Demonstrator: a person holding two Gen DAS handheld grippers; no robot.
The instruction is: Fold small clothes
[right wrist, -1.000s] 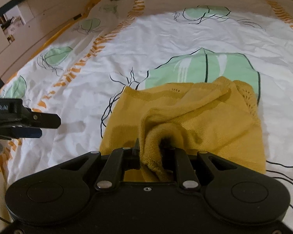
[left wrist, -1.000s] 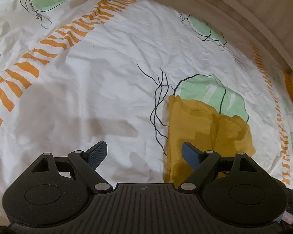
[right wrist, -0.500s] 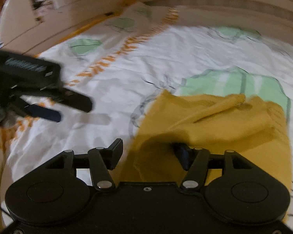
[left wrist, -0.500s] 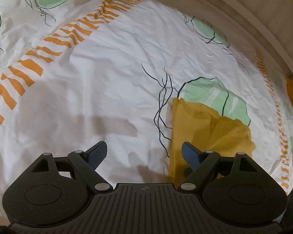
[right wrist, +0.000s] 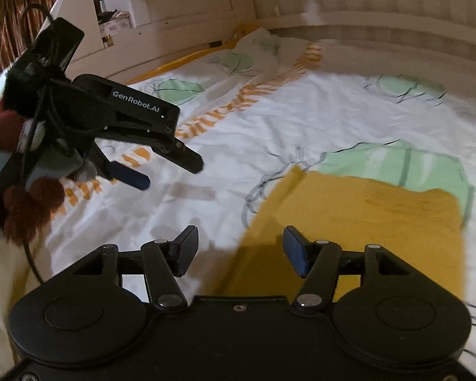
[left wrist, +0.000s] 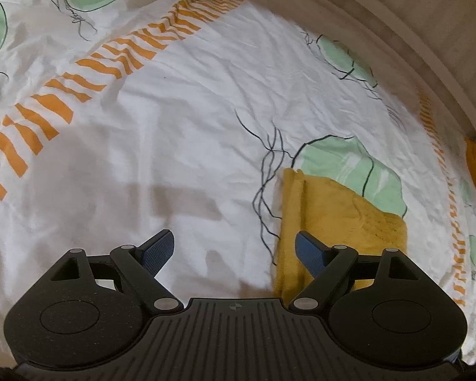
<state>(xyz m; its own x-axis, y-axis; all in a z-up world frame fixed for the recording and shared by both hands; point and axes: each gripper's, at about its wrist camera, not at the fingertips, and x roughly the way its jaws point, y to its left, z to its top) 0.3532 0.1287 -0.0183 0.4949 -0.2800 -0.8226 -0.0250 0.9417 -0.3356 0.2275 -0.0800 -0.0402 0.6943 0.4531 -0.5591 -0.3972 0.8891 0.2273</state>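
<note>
I am looking down on a bed [left wrist: 181,133], its white sheet printed with green leaves, thin black lines and orange dashed stripes, creased all over. A pale wooden bed frame [right wrist: 380,35] curves round the far edge, and in my right view a headboard shelf [right wrist: 117,19] with small clutter sits at about 11 o'clock.

The yellow knit garment [right wrist: 365,222] lies flat on the sheet, folded into a rough rectangle, partly covering a green leaf print. In my left view it [left wrist: 333,216] sits at 4 o'clock, its long edge running away from me.

My left gripper [left wrist: 234,250] hangs over bare sheet, jaws wide and holding nothing; its right finger overlaps the garment's near edge in the view. From the right camera, this same gripper [right wrist: 171,168] shows at 9 o'clock, above the sheet and apart from the garment, with a cable trailing down.

My right gripper [right wrist: 238,250] has its jaws wide too, empty, above the garment's near left corner. That view is slightly blurred.
</note>
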